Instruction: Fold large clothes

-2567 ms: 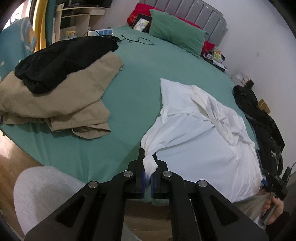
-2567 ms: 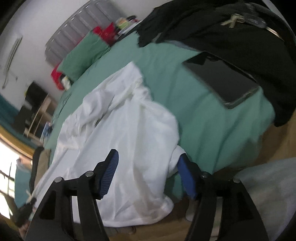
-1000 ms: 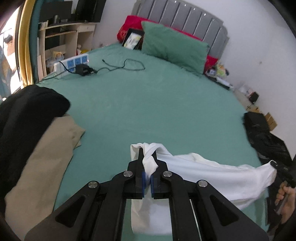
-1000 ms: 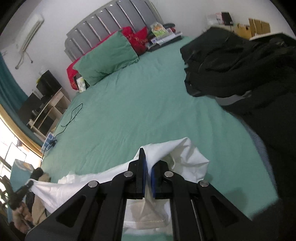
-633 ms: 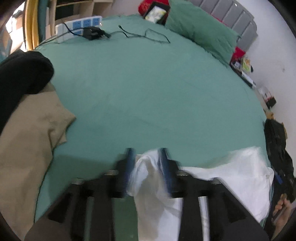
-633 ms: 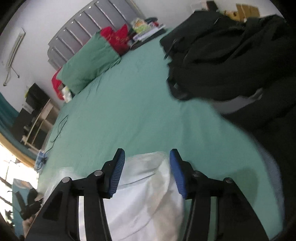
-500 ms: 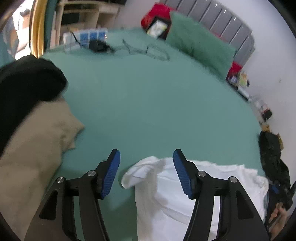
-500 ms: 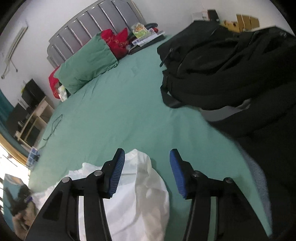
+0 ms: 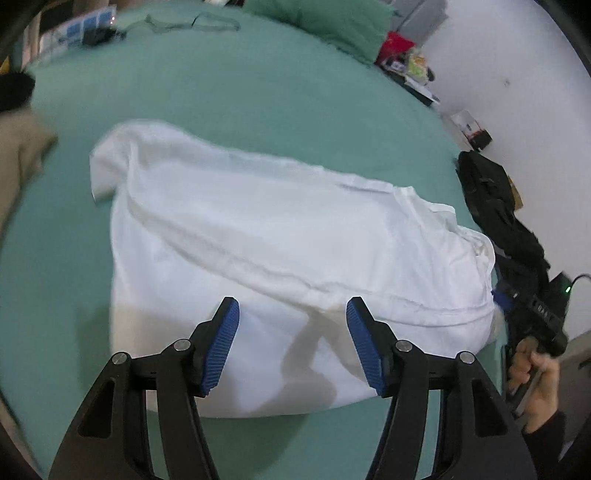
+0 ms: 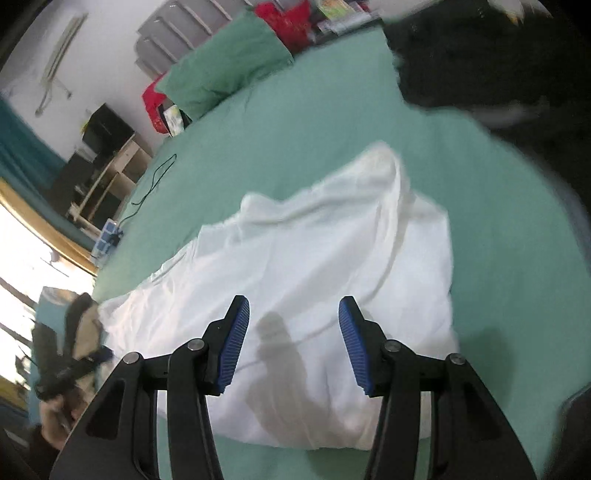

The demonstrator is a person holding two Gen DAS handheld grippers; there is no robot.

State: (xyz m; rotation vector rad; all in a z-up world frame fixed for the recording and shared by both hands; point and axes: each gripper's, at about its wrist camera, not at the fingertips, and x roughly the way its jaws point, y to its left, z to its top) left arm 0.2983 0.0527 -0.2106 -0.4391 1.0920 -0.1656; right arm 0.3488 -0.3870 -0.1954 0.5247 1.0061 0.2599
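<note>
A large white garment (image 9: 280,240) lies spread on the green bed (image 9: 258,92), folded over once into a wide band. My left gripper (image 9: 291,325) is open and empty above its near edge. My right gripper (image 10: 291,321) is open and empty above the garment (image 10: 314,266) at its right end. The right gripper also shows at the right edge of the left wrist view (image 9: 532,314), held by a hand. The left gripper shows at the lower left of the right wrist view (image 10: 74,365).
A tan garment (image 9: 18,158) lies at the bed's left edge. A black bag and clothes (image 9: 498,206) lie at the right side, also in the right wrist view (image 10: 498,55). A green pillow (image 10: 225,66), a power strip and cable (image 9: 92,29) are at the far end.
Both grippers let go of the white garment and opened. The garment dropped and now lies spread flat on the bed. Both grippers tilted down over its near edge.
</note>
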